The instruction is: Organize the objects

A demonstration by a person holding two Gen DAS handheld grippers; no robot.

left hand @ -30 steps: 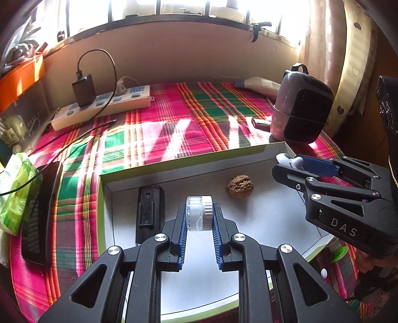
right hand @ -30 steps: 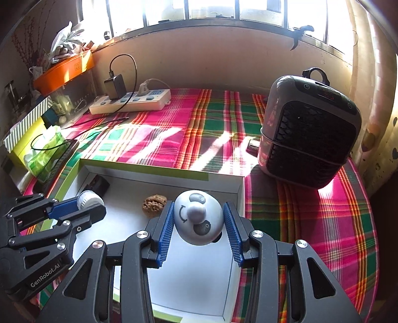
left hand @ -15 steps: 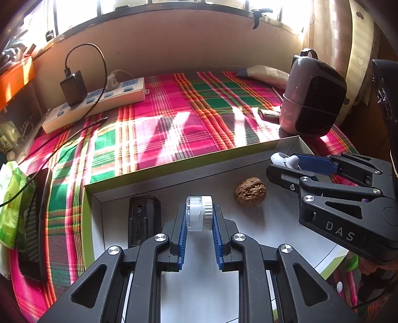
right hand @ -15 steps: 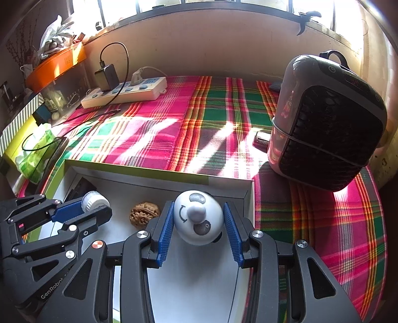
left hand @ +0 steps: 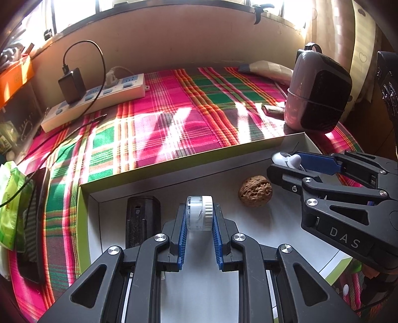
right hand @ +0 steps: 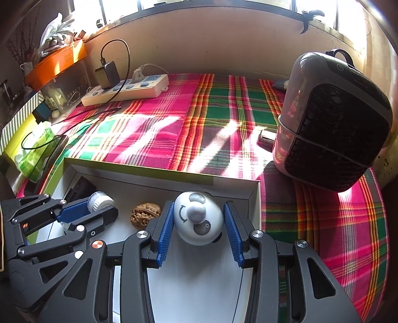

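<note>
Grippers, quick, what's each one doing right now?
Left gripper: closed on a small jar.
Right gripper: closed on a panda toy.

A plaid cloth (right hand: 154, 139) carries a shallow box (right hand: 159, 174), heater (right hand: 333, 124) and power strip (right hand: 124, 93) (charger plugged in).

Home room, plaid tablecloth (right hand: 223, 116), power strip (right hand: 124, 90), space heater (right hand: 333, 139), window sill (left hand: 174, 10)

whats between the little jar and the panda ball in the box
A walnut lies on the box floor between the jar and the panda ball; clearest in the right wrist view.
</note>
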